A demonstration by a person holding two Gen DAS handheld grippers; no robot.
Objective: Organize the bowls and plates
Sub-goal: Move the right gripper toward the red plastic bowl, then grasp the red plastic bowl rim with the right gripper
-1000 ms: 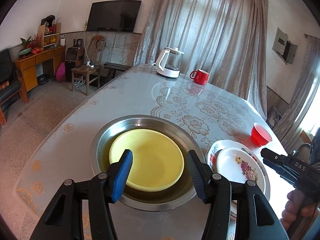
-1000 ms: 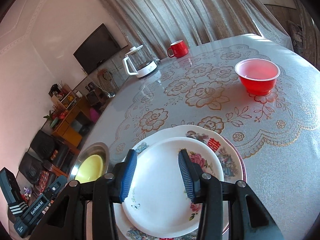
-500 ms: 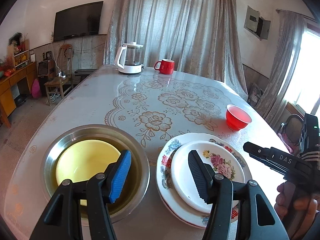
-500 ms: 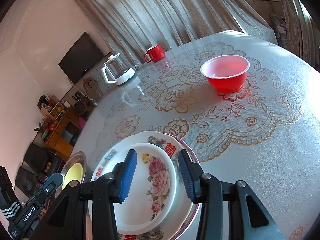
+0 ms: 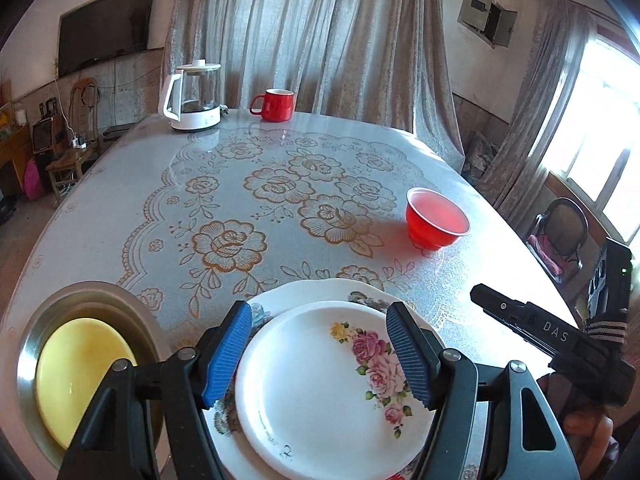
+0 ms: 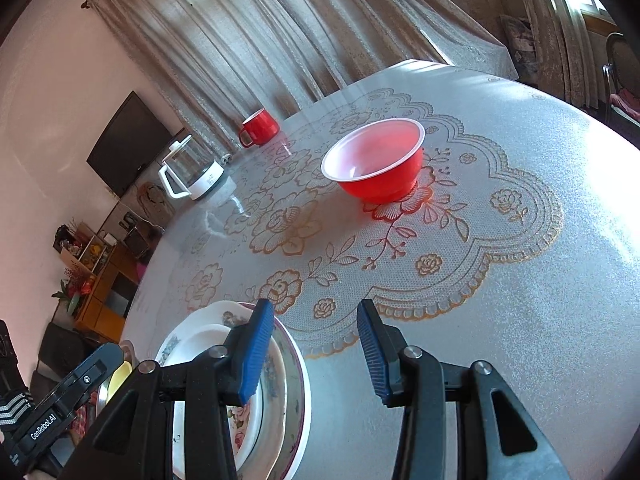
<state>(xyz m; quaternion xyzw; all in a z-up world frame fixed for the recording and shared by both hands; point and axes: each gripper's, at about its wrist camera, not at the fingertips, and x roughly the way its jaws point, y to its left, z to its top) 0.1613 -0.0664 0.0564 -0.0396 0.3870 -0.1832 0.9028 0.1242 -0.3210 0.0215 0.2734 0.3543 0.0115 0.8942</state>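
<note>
Left wrist: yellow plate (image 5: 78,372) in steel basin (image 5: 28,344)

table (image 5: 120,208) – plate stack (image 5: 320,292) | steel basin (image 5: 24,364) | red bowl (image 5: 436,220) | kettle (image 5: 196,96) | mug (image 5: 278,105)

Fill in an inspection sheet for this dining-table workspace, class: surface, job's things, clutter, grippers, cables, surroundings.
Surface: round table under a lace-patterned floral cover.
Job's things: small white floral plate stacked on a larger scalloped floral plate; yellow plastic dish inside a steel basin; red plastic bowl standing alone.
Clutter: glass electric kettle and red mug at the far edge.
Grippers: left gripper over the small plate, jaws just been opening, nothing between them; right gripper open, empty, aimed toward the red bowl.
Cables: wires on the wall and by a wooden chair.
Surroundings: grey curtains, wall television, bright window.
</note>
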